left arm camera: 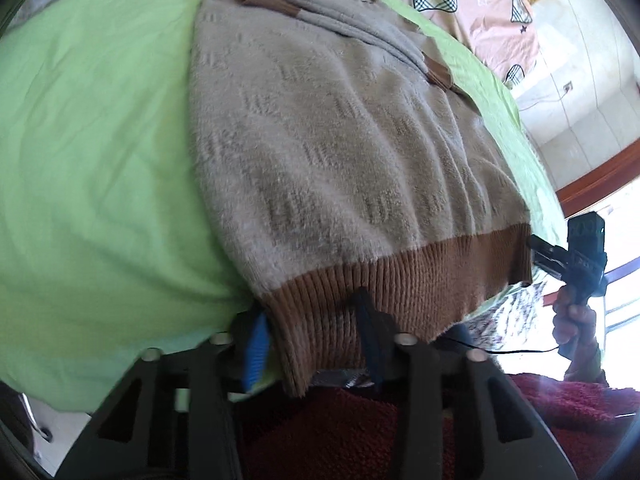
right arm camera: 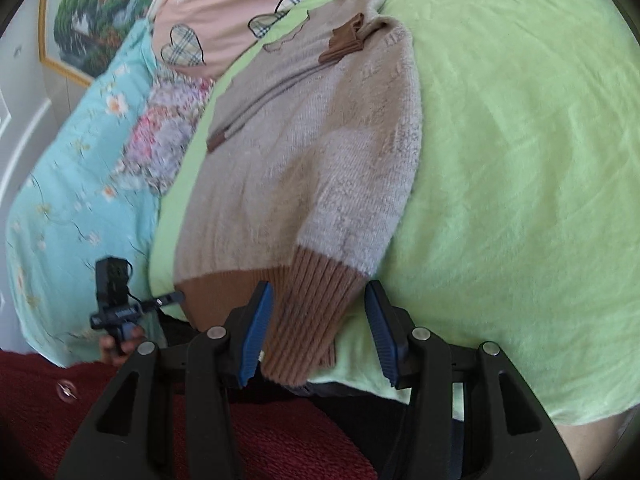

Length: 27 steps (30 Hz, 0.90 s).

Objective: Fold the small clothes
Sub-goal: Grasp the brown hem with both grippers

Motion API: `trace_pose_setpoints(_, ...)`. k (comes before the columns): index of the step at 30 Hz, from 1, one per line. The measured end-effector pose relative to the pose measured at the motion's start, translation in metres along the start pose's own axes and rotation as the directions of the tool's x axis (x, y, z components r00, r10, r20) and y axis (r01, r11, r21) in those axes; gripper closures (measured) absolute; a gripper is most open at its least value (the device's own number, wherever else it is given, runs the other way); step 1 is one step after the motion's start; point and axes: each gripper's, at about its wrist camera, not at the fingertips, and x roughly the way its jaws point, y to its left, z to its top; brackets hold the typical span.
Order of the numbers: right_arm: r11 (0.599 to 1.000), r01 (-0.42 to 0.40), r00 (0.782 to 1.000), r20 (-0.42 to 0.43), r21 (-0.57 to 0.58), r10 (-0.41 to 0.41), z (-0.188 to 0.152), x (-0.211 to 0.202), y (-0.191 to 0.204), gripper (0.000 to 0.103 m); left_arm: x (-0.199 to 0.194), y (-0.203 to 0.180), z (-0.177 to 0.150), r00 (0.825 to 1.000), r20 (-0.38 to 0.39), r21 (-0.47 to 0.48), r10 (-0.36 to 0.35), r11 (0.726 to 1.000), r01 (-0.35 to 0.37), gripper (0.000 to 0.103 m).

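The little beige sweater [left arm camera: 336, 132] lies flat on the green sheet [left arm camera: 92, 152] of the bed, its brown ribbed hem [left arm camera: 404, 276] hanging just over the near edge towards the person. Both sleeves look already brought in: they lie across the body near the collar end, their brown cuffs [right arm camera: 346, 40] showing on top. So I'd judge the side folds done and the lengthwise fold, hem up towards the collar, not yet made; the garment lies at full length.

The left tool [left arm camera: 316, 328] has its jaws round one corner of the hem, the ribbing bunched between the blue pad [left arm camera: 256, 344] and the dark one. The pads seem to press the knit, though the far side is partly hidden.

The right tool [right arm camera: 320, 320] straddles the other corner of the hem. One pad sits right against the ribbing while the other [right arm camera: 382, 332] stands clear of it, so it has not gripped the cloth.

What remains, as I see it: close that grip, lift both corners, carry them over, then smooth.
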Motion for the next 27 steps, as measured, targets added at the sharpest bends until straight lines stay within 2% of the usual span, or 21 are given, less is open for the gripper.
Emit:
trace_pose_setpoints(1, 1.0, 0.0, 1.0, -0.012, 0.006, 0.0, 0.001, 0.003, 0.0, 0.089, -0.001, -0.003, 0.002, 1.0, 0.009, 0.022, 0.017, 1.0, -0.017, 0.092)
trace_pose_setpoints(2, 1.0, 0.004, 1.0, -0.016, 0.009, -0.004, 0.002, 0.004, -0.001, 0.089, -0.001, -0.004, 0.003, 1.0, 0.013, 0.028, 0.019, 0.999, -0.019, 0.096)
trace_pose_setpoints(6, 1.0, 0.01, 1.0, 0.026, -0.007, -0.01, 0.0, -0.027, -0.008, 0.093, -0.013, 0.003, -0.001, 0.999, 0.042, 0.036, 0.0, 0.999, -0.002, 0.097)
trace_pose_setpoints(9, 0.999, 0.044, 0.998, 0.045, 0.02, -0.045, 0.001, -0.048, -0.025, 0.095, -0.01, 0.014, -0.002, 1.0, 0.022, 0.018, -0.018, 1.0, 0.017, 0.096)
trace_pose_setpoints(11, 1.0, 0.006, 1.0, 0.013, 0.029, -0.006, 0.002, -0.043, -0.031, 0.095, -0.003, 0.02, 0.001, 0.999, -0.006, -0.008, -0.052, 0.999, 0.052, 0.094)
trace_pose_setpoints(13, 0.999, -0.011, 1.0, 0.002, 0.039, 0.011, 0.005, -0.034, -0.031, 0.092, -0.002, 0.022, 0.003, 0.996, -0.019, -0.015, -0.084, 0.996, 0.084, 0.085)
trace_pose_setpoints(15, 0.998, -0.025, 1.0, -0.009, 0.05, 0.025, 0.006, -0.029, -0.033, 0.088, 0.002, 0.024, 0.003, 0.988, -0.049, -0.028, -0.143, 0.989, 0.142, 0.063)
trace_pose_setpoints(17, 0.998, -0.043, 0.999, -0.011, 0.042, 0.043, 0.006, -0.029, -0.033, 0.083, 0.005, 0.02, 0.003, 0.984, -0.061, -0.029, -0.17, 0.985, 0.169, 0.055)
trace_pose_setpoints(19, 0.999, -0.04, 0.999, -0.016, 0.027, 0.041, 0.006, -0.026, -0.03, 0.081, 0.008, 0.01, 0.002, 0.989, -0.05, 0.026, -0.138, 0.99, 0.139, 0.057)
trace_pose_setpoints(20, 0.999, -0.039, 0.999, -0.019, 0.018, 0.039, 0.007, -0.024, -0.028, 0.081, 0.008, 0.002, 0.002, 0.993, -0.039, 0.079, -0.109, 0.991, 0.112, 0.067)
trace_pose_setpoints(21, 0.999, -0.035, 0.999, -0.026, 0.008, 0.036, 0.007, -0.021, -0.026, 0.081, 0.008, -0.005, 0.002, 0.995, -0.03, 0.111, -0.092, 0.989, 0.094, 0.099)
trace_pose_setpoints(22, 1.0, -0.026, 0.999, -0.034, -0.008, 0.026, 0.007, -0.018, -0.023, 0.084, 0.008, -0.008, 0.002, 0.996, -0.035, 0.129, -0.081, 0.988, 0.085, 0.096)
trace_pose_setpoints(24, 0.999, -0.016, 0.999, -0.041, -0.043, 0.014, 0.008, -0.019, -0.015, 0.093, 0.003, -0.01, -0.001, 0.997, -0.015, 0.131, -0.081, 0.988, 0.082, 0.098)
trace_pose_setpoints(27, 0.994, -0.079, 0.997, 0.012, -0.072, 0.08, 0.014, -0.037, -0.009, 0.094, -0.018, -0.009, -0.001, 0.995, 0.035, 0.115, -0.096, 0.989, 0.091, 0.098)
